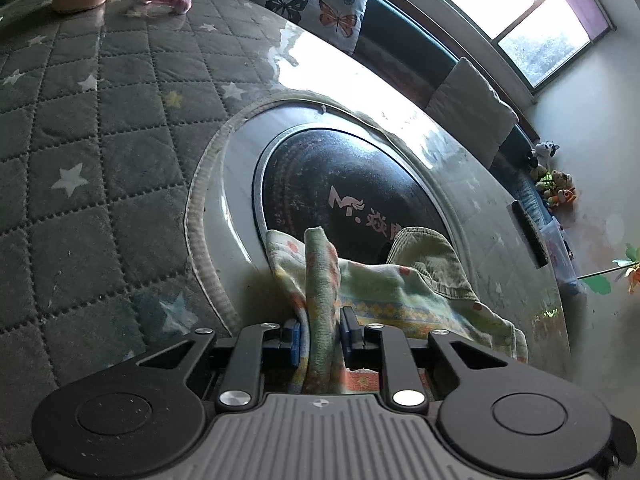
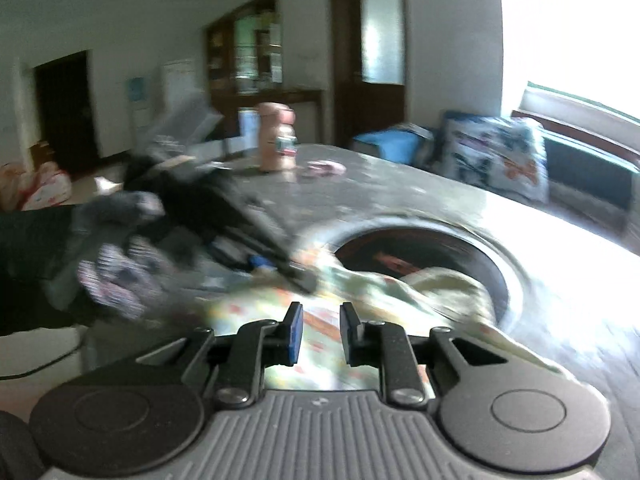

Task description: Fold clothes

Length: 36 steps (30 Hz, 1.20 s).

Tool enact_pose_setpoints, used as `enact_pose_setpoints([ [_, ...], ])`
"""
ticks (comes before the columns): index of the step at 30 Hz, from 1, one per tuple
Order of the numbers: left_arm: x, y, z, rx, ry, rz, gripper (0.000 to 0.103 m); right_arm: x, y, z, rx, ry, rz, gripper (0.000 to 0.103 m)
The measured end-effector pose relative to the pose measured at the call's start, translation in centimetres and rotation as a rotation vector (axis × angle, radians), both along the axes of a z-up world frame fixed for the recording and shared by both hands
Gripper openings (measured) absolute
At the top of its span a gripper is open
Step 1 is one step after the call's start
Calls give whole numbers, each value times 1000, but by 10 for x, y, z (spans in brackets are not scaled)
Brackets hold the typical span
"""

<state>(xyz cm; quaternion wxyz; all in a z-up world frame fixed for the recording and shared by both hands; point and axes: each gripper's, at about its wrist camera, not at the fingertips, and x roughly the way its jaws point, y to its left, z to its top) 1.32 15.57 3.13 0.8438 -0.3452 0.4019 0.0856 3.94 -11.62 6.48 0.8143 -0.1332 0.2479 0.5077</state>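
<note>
Quilted star cloth (image 1: 80,128) covers the table, with a round black hotplate (image 1: 344,200) set in it. Across the hotplate's near edge lies the garment (image 1: 400,288). Left gripper (image 1: 320,336) pinches a raised fold of it. Right gripper (image 2: 320,334) hangs over the garment, fingers slightly apart, holding nothing.

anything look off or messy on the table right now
The garment lies bunched, not flat, draped partly over the black round hob set in the table. A fold stands up, pinched in the left gripper. The right gripper holds nothing.
</note>
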Motion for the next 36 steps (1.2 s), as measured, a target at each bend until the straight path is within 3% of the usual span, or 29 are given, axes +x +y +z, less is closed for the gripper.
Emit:
enact_pose_setpoints([
  [13, 2, -4, 0, 26, 1, -10, 21, 86, -67, -48, -88, 96, -409, 23],
  [15, 2, -4, 0, 31, 1, -12, 21, 89, -75, -51, -94, 81, -444, 28],
  [17, 2, -5, 0, 36, 2, -14, 21, 90, -82, -49, -94, 68, -483, 39],
  [19, 3, -6, 0, 40, 3, -16, 21, 93, -91, -47, -83, 71, -512, 42],
  [22, 3, -7, 1, 50, 4, -18, 21, 97, -98, -48, -76, 76, -559, 60],
  [27, 4, -7, 1, 59, 7, -22, 21, 103, -105, -55, -32, 163, -572, 61],
  [31, 4, -9, 2, 70, 10, -26, 20, 101, -100, -59, -17, 175, -586, 60],
  [33, 5, -10, 4, 77, 10, -28, 21, 99, -97, -60, -16, 173, -593, 52],
  [36, 5, -13, 7, 88, 4, -35, 21, 95, -91, -60, -16, 172, -581, 32],
])
